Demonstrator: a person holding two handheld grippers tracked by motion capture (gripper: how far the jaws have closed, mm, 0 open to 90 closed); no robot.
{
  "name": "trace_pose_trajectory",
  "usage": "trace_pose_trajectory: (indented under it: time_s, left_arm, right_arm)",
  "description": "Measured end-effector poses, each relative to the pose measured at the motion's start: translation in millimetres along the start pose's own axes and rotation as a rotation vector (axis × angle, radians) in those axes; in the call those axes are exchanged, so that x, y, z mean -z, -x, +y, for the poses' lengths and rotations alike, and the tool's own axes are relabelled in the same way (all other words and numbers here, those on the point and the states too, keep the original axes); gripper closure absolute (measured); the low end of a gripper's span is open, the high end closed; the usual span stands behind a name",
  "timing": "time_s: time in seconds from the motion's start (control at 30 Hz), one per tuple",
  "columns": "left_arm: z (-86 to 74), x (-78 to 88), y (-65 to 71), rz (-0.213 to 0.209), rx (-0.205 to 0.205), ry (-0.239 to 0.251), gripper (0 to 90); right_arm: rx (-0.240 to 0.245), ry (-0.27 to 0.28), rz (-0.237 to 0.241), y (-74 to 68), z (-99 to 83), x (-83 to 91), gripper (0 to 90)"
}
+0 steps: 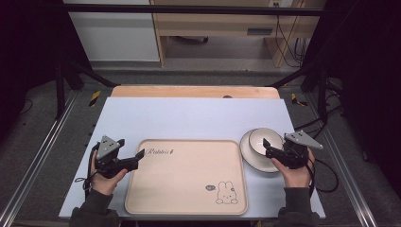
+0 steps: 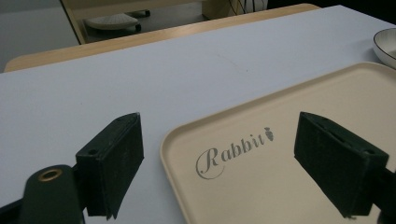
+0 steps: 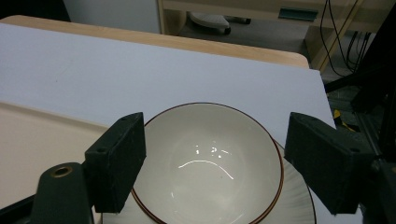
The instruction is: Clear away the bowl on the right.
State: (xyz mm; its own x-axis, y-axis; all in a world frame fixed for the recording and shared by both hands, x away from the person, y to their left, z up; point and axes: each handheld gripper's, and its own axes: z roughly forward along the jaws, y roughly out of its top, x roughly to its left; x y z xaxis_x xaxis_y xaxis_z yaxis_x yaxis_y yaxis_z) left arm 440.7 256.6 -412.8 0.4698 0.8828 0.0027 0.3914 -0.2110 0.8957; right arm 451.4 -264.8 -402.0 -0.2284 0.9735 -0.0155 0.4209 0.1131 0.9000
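The right gripper [image 1: 267, 147] hangs over the near rim of a white bowl [image 1: 261, 140], its jaws spread wide and pressing on nothing; in the right gripper view the bowl [image 3: 205, 163] sits between the two black pads, with the left pad overlapping the rim in the picture, though I cannot tell whether it touches. The left gripper [image 1: 132, 158] rests at the left edge of the beige tray [image 1: 189, 189], jaws also wide and empty, straddling the tray's corner [image 2: 177, 140] near the "Rabbit" lettering.

The step in hand looks like the approach to grasp the bowl. The next move probably calls for lowering one pad inside the rim and one outside, then closing firmly on the wall before lifting, likely toward the tray just to its left.

The bowl is glossy, white inside with a thin brown line round the rim, and it stands upright on a white plate [image 1: 248, 158] of the same trim at the right side of the pale blue mat [image 1: 189, 118]. Its glaze looks slippery, so a shallow pinch could slide off.
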Motion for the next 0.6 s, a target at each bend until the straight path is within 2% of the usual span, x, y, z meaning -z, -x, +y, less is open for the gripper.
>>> trace_pose_trajectory:
  time_s: [0.33, 0.6]
  left_arm:
    - [-0.2, -0.5, 0.0, -0.001, -0.001, -0.001, 15.4]
    - [0.3, 0.8, -0.9, 0.002, 0.005, 0.005, 15.5]
  right_arm:
    - [-0.018, -0.025, -0.017, 5.9, 0.2, -4.9, 21.9]
    - [-0.043, -0.069, -0.047, 16.4, 2.6, -11.5, 27.2]
